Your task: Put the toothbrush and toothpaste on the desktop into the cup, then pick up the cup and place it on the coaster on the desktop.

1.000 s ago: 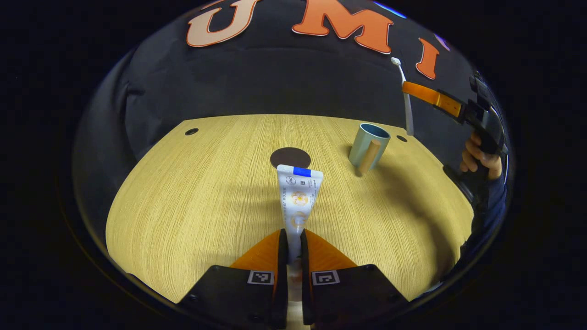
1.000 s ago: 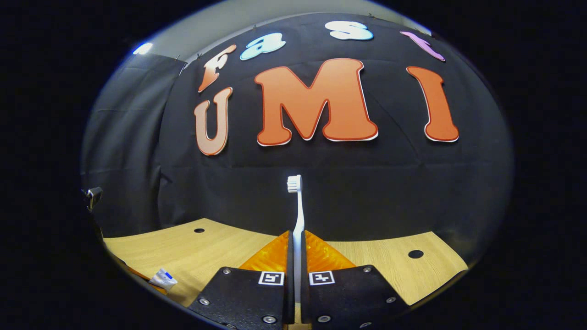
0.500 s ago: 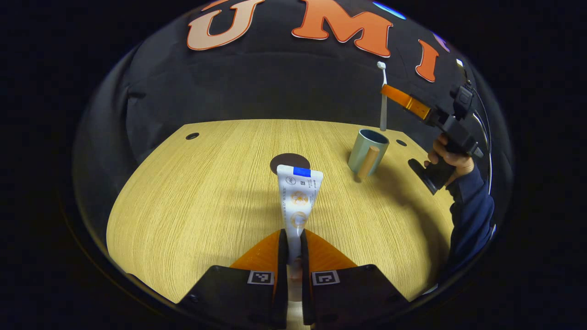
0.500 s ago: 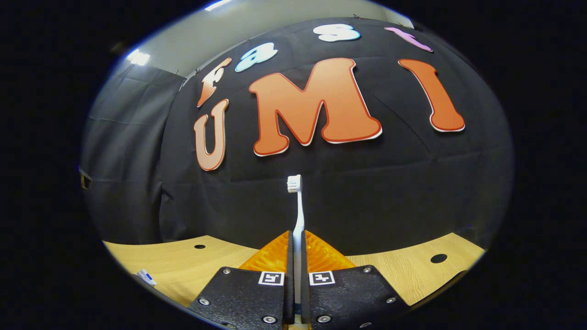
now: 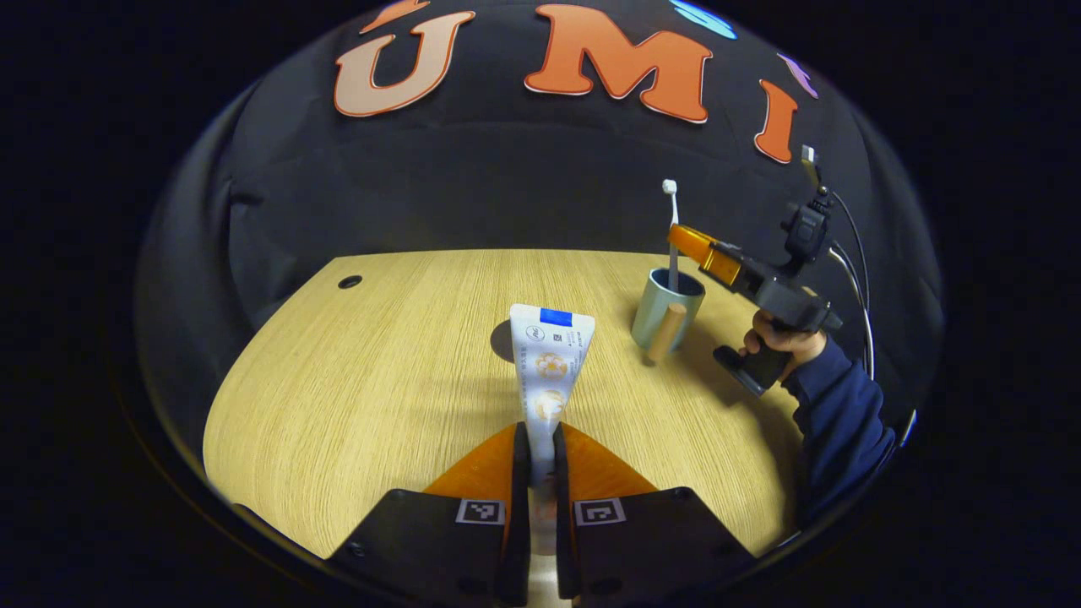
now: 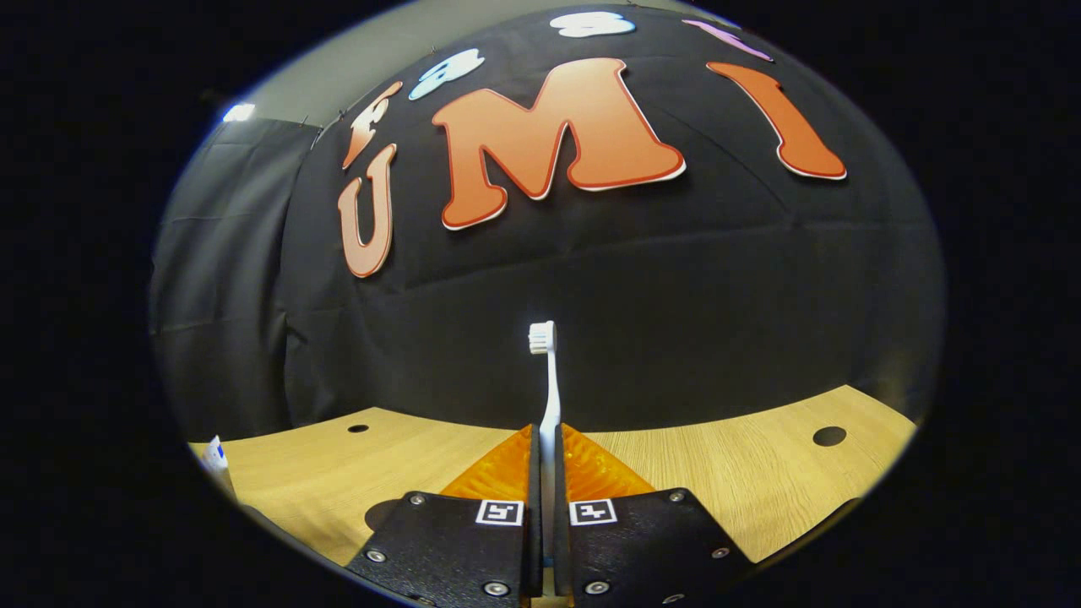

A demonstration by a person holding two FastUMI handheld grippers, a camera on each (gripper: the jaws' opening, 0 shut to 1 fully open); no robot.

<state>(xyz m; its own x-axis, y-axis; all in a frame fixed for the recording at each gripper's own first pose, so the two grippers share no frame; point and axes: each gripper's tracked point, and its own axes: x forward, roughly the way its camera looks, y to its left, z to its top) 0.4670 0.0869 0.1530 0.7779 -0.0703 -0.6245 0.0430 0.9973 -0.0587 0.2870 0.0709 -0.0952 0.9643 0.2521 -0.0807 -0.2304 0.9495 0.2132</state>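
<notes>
Both grippers loaded | toothbrush in right gripper, over cup

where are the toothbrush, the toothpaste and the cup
toothbrush [image 6: 550, 397], right gripper view, on its white neck above the fingers
toothpaste [image 5: 547, 363], left gripper view, on the middle of the tube
cup [image 5: 656, 314], left gripper view, on its outer wall left of the wooden handle

Black cloth wall behind light woodgrain desktop w/ round holes near back edge; grey wall + ceiling light (upper left, right gripper view).
</notes>
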